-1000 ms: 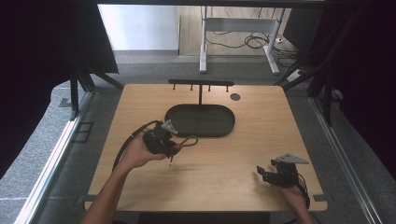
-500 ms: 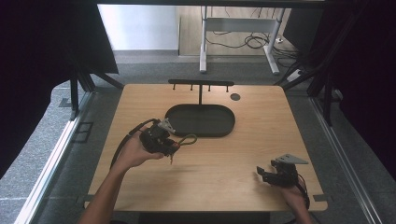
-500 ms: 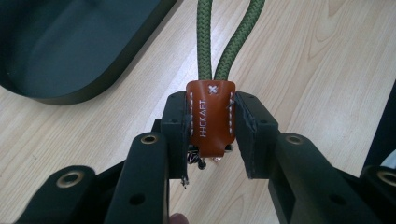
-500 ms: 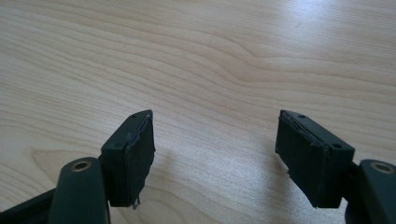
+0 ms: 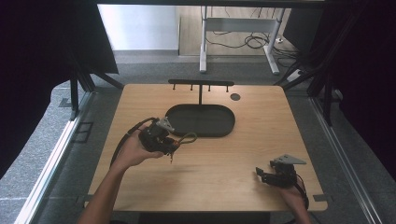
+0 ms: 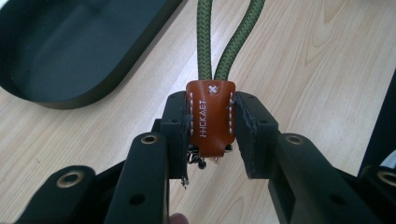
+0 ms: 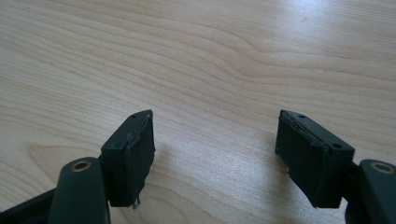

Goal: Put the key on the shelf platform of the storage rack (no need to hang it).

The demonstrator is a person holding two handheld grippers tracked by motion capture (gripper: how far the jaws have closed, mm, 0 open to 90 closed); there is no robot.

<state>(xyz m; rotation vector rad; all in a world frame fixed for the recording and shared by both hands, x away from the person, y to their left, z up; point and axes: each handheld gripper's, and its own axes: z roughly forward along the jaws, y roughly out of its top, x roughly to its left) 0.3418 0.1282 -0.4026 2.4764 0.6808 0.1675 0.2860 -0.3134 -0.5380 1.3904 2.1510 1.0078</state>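
A person's left gripper (image 6: 212,135) pinches the brown stitched leather tab (image 6: 211,119) of a keychain just beside the rim of a dark oval tray (image 5: 201,119) on a pale wooden table (image 5: 243,154), its olive braided cord loop (image 6: 224,42) trailing toward the tray; small metal parts hang below the tab, too hidden to identify. The piece looks light and limp, the woven cord likely to flop, so the firm, flat leather tab seems the surest hold. The right gripper (image 7: 215,154) rests low near the table's right front corner, its black padded jaws spread wide over bare woodgrain, holding nothing
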